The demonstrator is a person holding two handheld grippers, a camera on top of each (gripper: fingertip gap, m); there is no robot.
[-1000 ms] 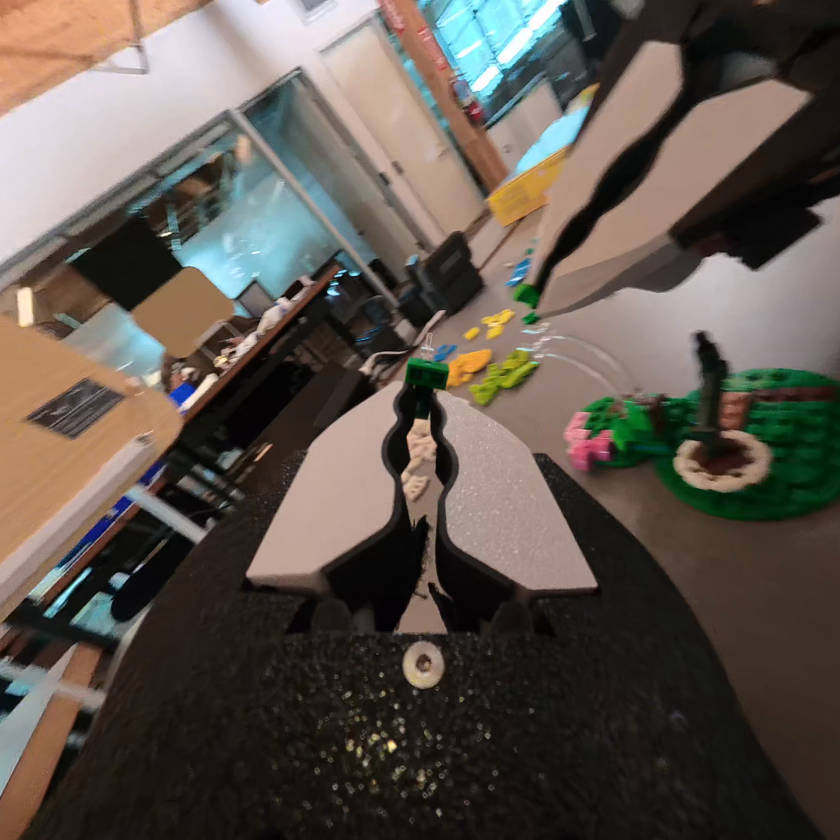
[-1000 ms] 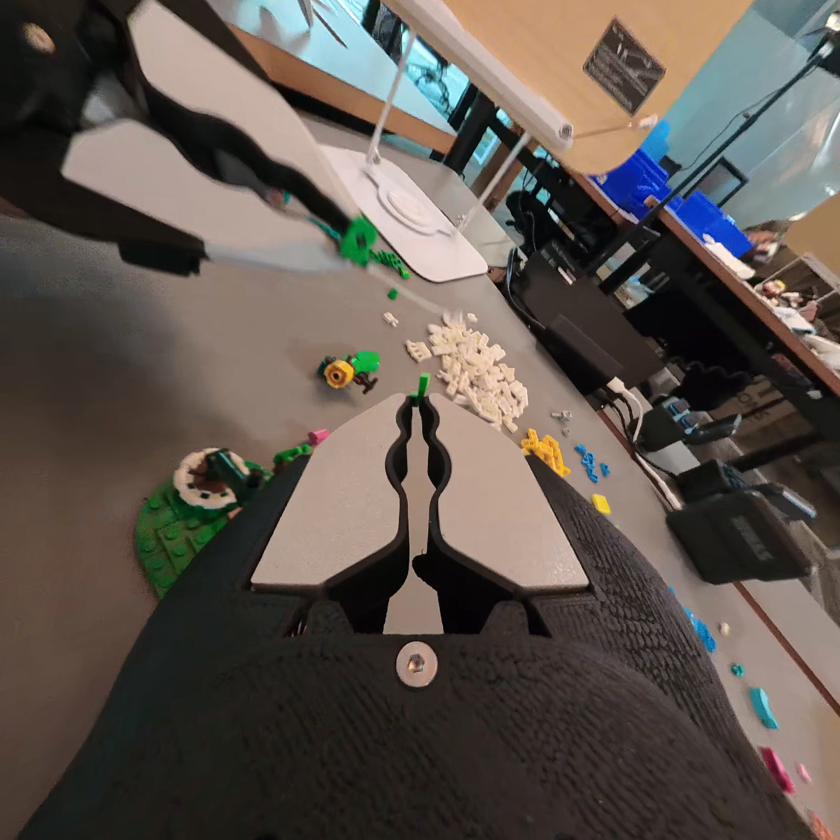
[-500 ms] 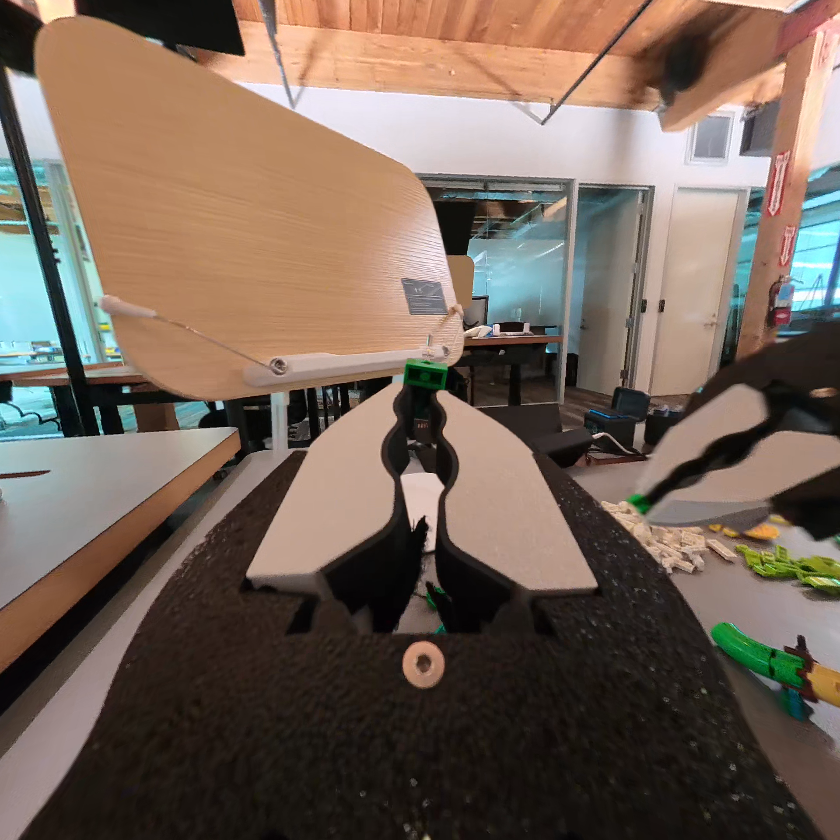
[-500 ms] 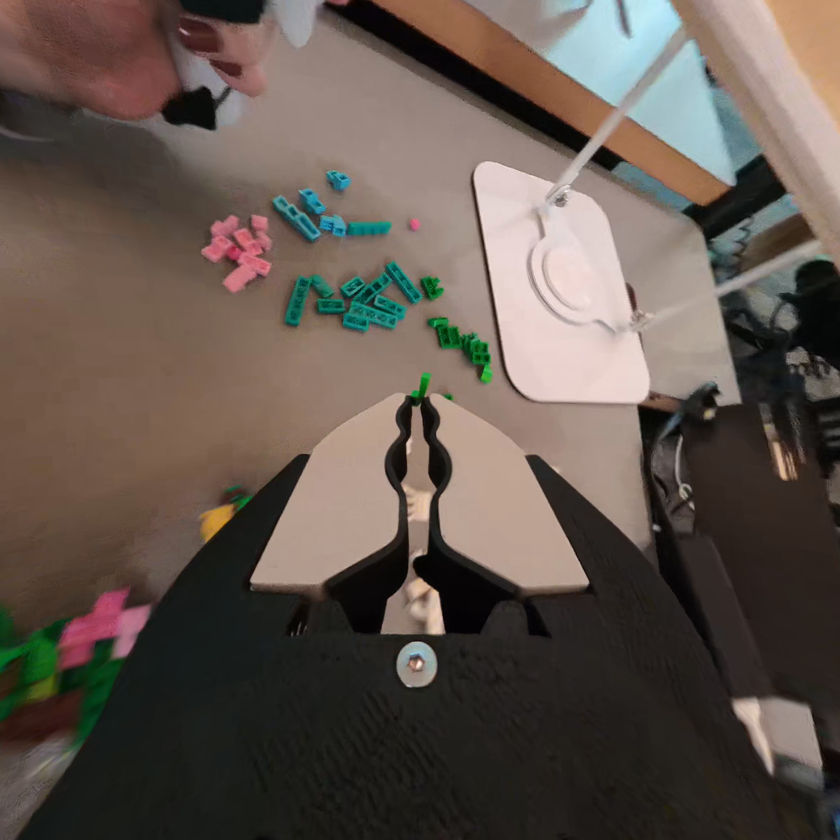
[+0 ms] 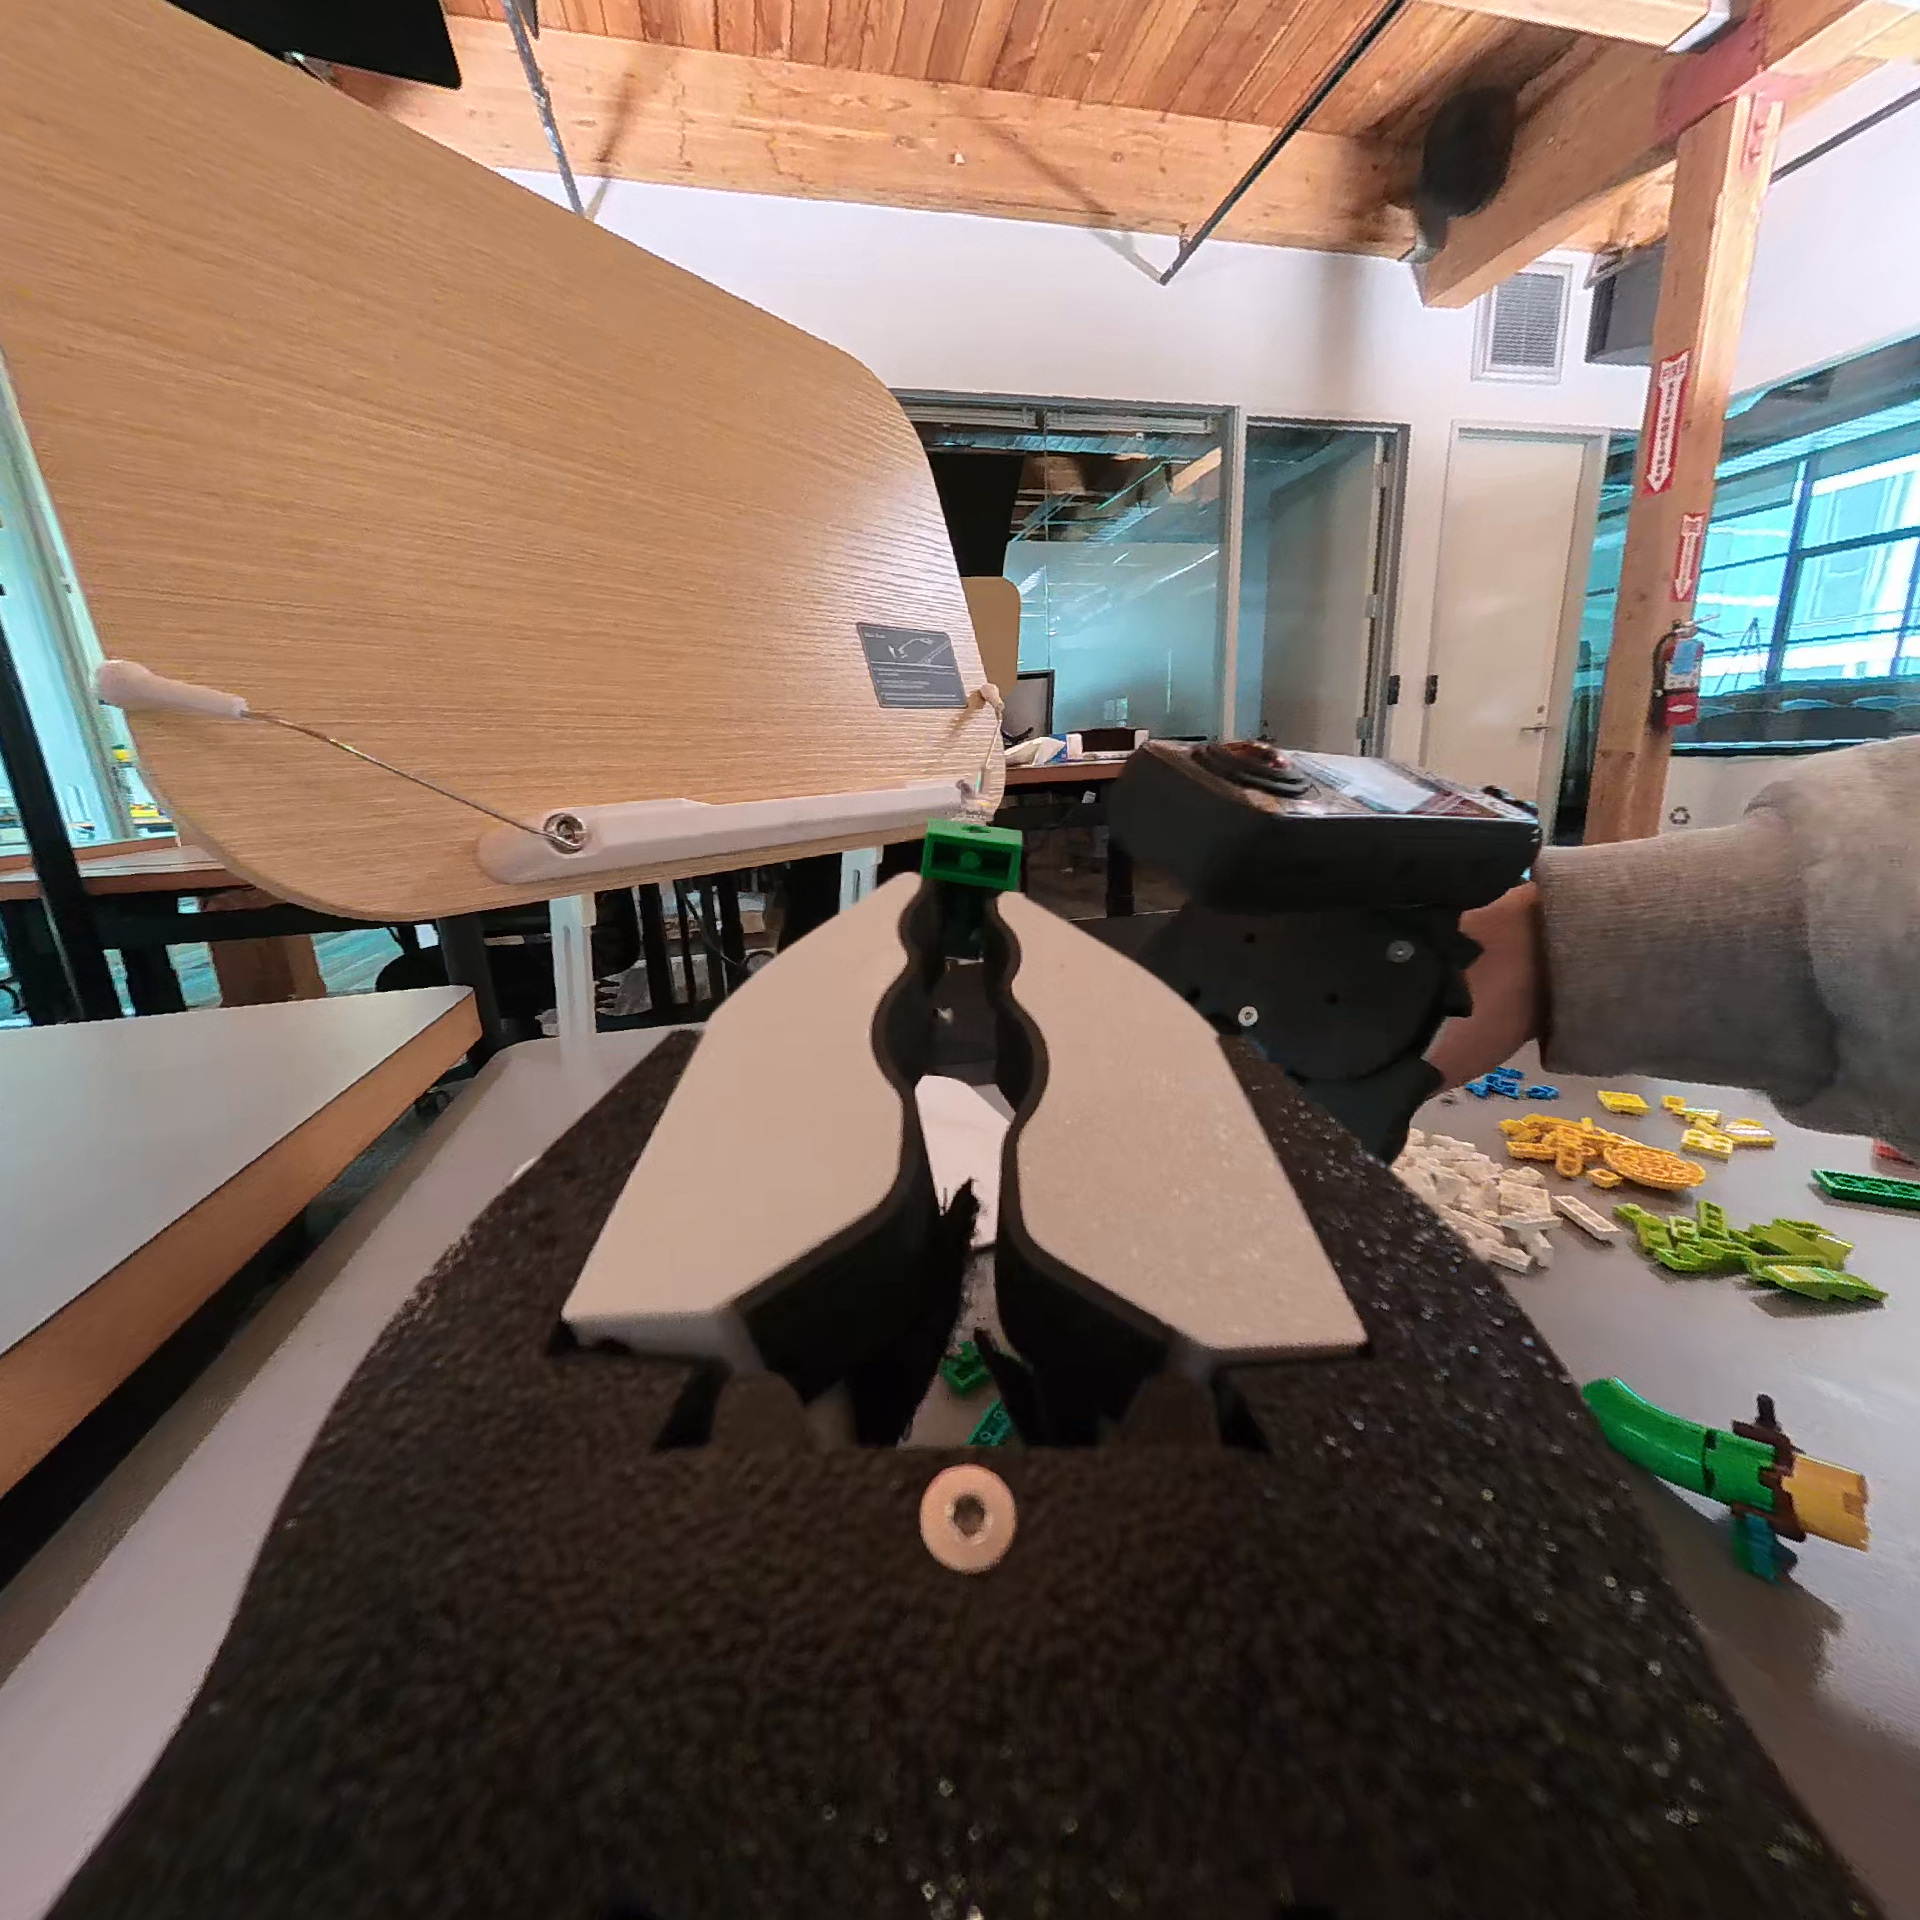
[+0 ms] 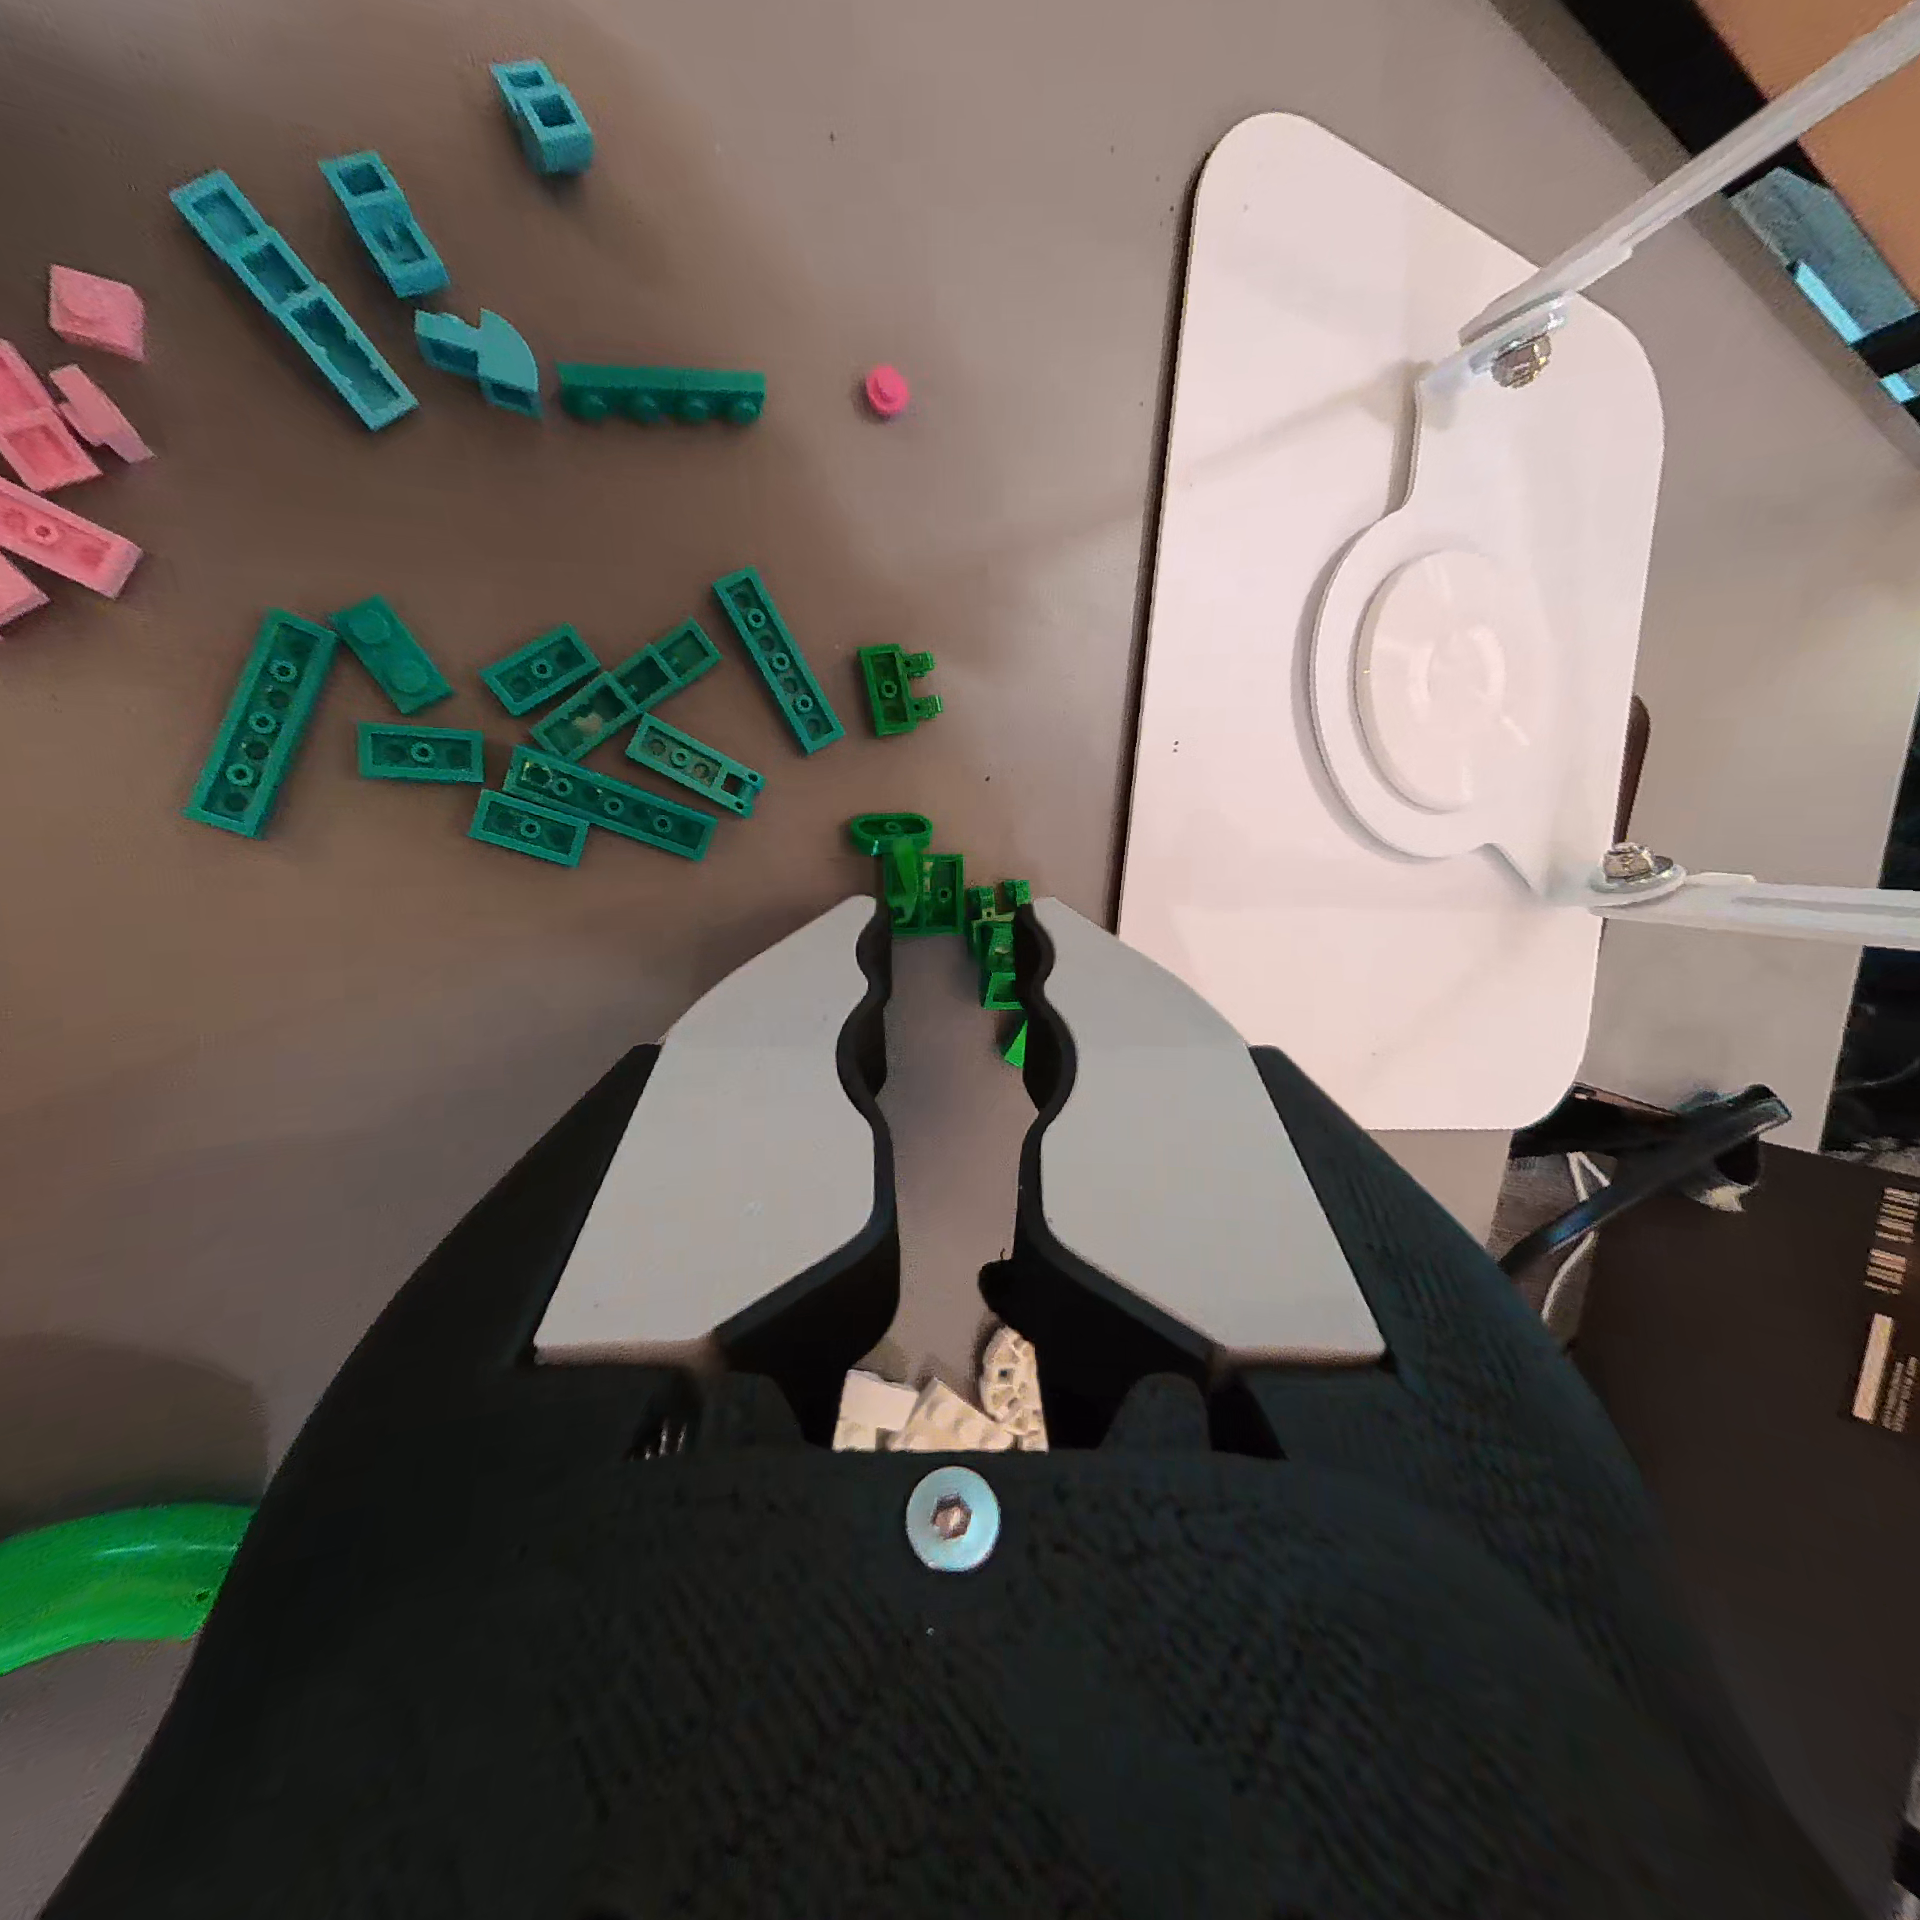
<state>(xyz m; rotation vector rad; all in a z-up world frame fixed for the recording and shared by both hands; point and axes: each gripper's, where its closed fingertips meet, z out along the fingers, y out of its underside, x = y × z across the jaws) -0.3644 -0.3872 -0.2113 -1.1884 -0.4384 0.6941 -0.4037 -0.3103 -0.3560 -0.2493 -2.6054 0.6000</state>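
Left gripper (image 5: pixel 968 896) raised off the tabletop (image 5: pixel 1766 1340), jaws clamped on a small green brick (image 5: pixel 970 854) that sits at the very tips, hollow underside toward us. Behind it, a tilted wooden board (image 5: pixel 468 540) on a white stand. To the right in this view we see the right gripper's black body (image 5: pixel 1320 914), held by a hand (image 5: pixel 1481 987) in a grey sleeve (image 5: pixel 1725 935). Beyond it lie loose bricks — white (image 5: pixel 1475 1195), yellow (image 5: pixel 1600 1143), lime (image 5: pixel 1766 1247) — and a green-and-yellow built piece (image 5: pixel 1725 1465) nearer us.

Right gripper (image 6: pixel 953 914) points down at the tabletop (image 6: pixel 312 1039), jaws apart, nothing pinched. A cluster of small green pieces (image 6: pixel 925 883) lies at the tips: some by the left tip, others along the inner edge of the right finger (image 6: pixel 1143 1091) — whether they touch the pads, we cannot tell. Just right of the tips is the stand's white base plate (image 6: pixel 1299 831). One green clip plate (image 6: pixel 896 688) lies apart, farther ahead. To the left, a scatter of teal-green plates (image 6: pixel 582 738); beyond, light blue bricks (image 6: pixel 364 270), pink bricks (image 6: pixel 62 468), a single pink stud (image 6: pixel 885 392).
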